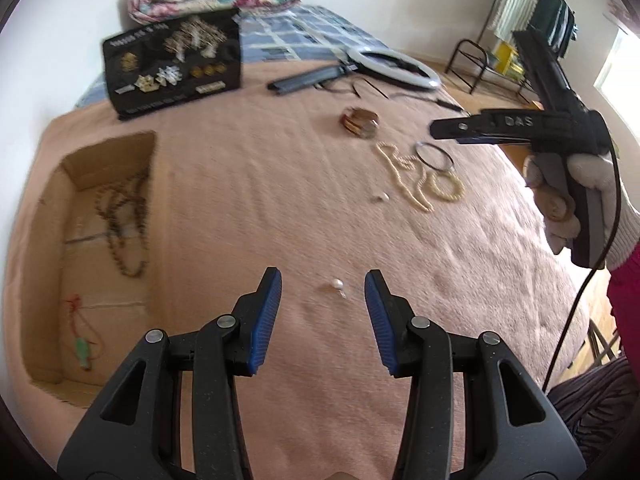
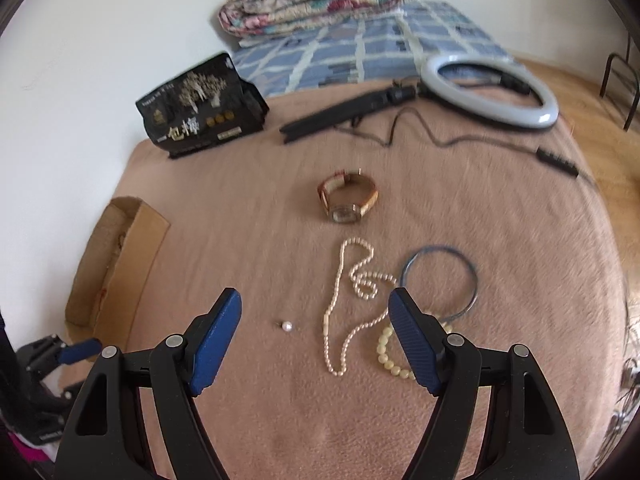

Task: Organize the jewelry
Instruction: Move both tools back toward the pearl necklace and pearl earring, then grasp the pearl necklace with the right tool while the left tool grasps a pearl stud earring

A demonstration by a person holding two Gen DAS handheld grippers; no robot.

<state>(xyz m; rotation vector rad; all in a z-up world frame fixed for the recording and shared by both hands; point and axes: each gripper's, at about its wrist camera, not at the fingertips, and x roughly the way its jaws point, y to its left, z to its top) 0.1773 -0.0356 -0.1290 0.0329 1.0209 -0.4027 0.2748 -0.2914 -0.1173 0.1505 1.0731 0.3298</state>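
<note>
A: Sorted so far? Dark bead strand and a red-corded charm already inside the cardboard box.

B: Left outside the box: pearl necklace, watch, thin bangle, yellow bead bracelet, loose pearl earrings.

A: Tongs? Left gripper apart, empty. Right gripper apart, empty.

B: Open blanket from necklace to box; box wall needs clearing.

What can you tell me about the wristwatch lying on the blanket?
The wristwatch lies on the pink-brown blanket, beyond the pearl necklace and apart from it. Its strap looks like tan and reddish-brown leather, curled into a closed loop resting on its edge. The round case looks like metal, with a pale dial tilted toward the camera; blur hides the dial's details. Nothing but the blanket touches it, and neither gripper is near it.
</note>
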